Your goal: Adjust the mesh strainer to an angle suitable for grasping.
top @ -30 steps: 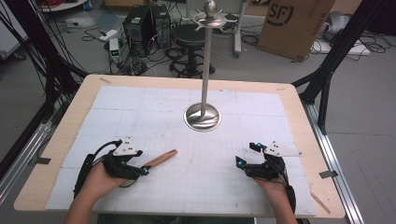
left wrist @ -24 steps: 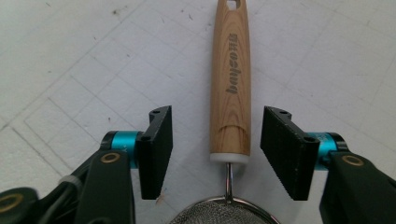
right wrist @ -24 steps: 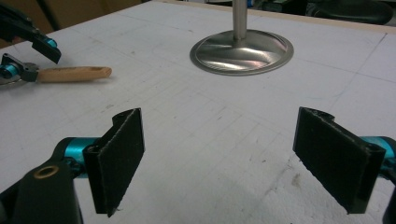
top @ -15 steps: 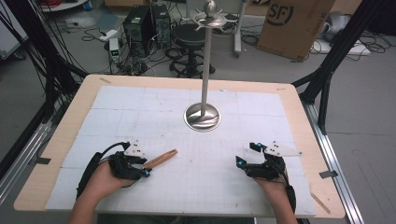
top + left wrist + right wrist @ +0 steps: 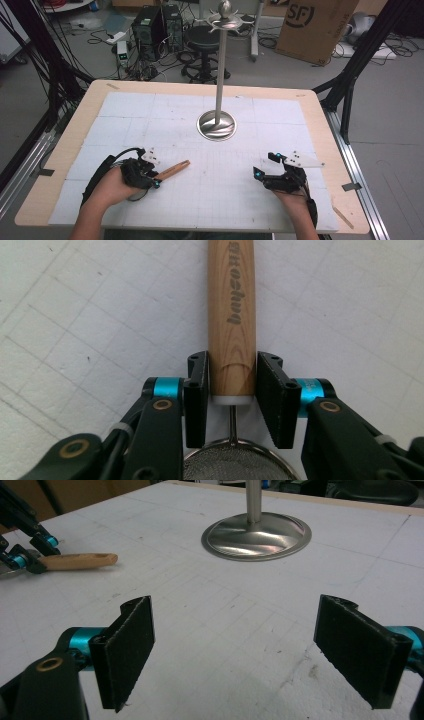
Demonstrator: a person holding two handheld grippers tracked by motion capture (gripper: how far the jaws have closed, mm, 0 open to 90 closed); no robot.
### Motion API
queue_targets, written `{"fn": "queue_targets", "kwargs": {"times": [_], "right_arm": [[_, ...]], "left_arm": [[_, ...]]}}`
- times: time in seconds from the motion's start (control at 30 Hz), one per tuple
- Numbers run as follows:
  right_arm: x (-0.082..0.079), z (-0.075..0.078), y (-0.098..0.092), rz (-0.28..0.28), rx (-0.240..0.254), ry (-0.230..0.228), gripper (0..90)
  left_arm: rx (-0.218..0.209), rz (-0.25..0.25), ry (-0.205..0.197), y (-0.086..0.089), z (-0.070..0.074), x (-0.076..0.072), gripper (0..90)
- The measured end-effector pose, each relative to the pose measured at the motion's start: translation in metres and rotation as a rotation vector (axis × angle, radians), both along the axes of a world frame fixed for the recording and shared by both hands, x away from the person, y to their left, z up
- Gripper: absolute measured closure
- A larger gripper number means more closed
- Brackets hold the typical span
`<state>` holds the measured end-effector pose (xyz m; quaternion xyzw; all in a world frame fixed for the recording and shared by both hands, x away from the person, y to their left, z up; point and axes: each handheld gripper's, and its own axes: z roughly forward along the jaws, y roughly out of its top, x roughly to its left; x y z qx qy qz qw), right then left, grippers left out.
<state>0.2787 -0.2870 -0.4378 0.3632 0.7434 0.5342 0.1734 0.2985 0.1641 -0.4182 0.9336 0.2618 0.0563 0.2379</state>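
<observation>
The left gripper point(image 5: 231, 385) has its two jaws closed on the wooden handle point(image 5: 231, 315) of a small mesh strainer point(image 5: 232, 462), pinching it right at the base end where the wood meets a white collar and the thin wire neck. The handle runs straight out ahead between the jaws, and the mesh bowl sits behind them, tucked under the gripper body. So the grasp looks made; whether the strainer is off the white mat point(image 5: 150, 120) yet is hard to tell from the high view, where the handle point(image 5: 172, 170) seems to lie low over the surface. Over on the other side, the right gripper point(image 5: 250, 650) rests with jaws wide apart and nothing between them, pointing toward the round steel base point(image 5: 256, 535) of the hanging stand point(image 5: 220, 70). My read: pickup is done, and the lift and carry to the stand's top hooks point(image 5: 225, 20) are all still ahead.
</observation>
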Motion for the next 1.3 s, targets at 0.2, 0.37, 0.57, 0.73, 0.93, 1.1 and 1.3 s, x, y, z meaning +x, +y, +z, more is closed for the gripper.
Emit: {"fn": "queue_targets", "kwargs": {"times": [0.2,0.37,0.57,0.73,0.93,1.1,1.3], "right_arm": [[0.000,-0.001,0.001,0.001,-0.004,-0.001,15.6],[0.000,0.000,0.002,0.003,-0.005,-0.003,15.6],[0.001,-0.001,0.002,0.001,-0.007,-0.005,15.6],[0.001,-0.002,0.003,0.006,-0.011,0.005,15.6],[0.001,-0.003,0.003,0.006,-0.017,0.002,15.6],[0.001,-0.003,0.003,0.007,-0.016,0.007,15.6],[0.001,-0.003,0.003,0.006,-0.018,0.003,15.6]], "left_arm": [[0.053,-0.002,0.008,-0.007,0.002,0.001,67.2],[0.044,-0.002,-0.008,-0.006,0.001,-0.001,68.3],[-0.068,0.005,-0.045,0.008,-0.005,-0.006,68.6],[-0.085,-0.004,-0.035,0.011,-0.005,-0.006,68.6],[-0.098,-0.004,-0.041,0.011,-0.003,-0.008,68.6],[-0.126,-0.006,-0.055,0.014,0.001,-0.010,68.6],[-0.177,-0.007,-0.077,0.018,0.007,-0.012,68.6]]}}
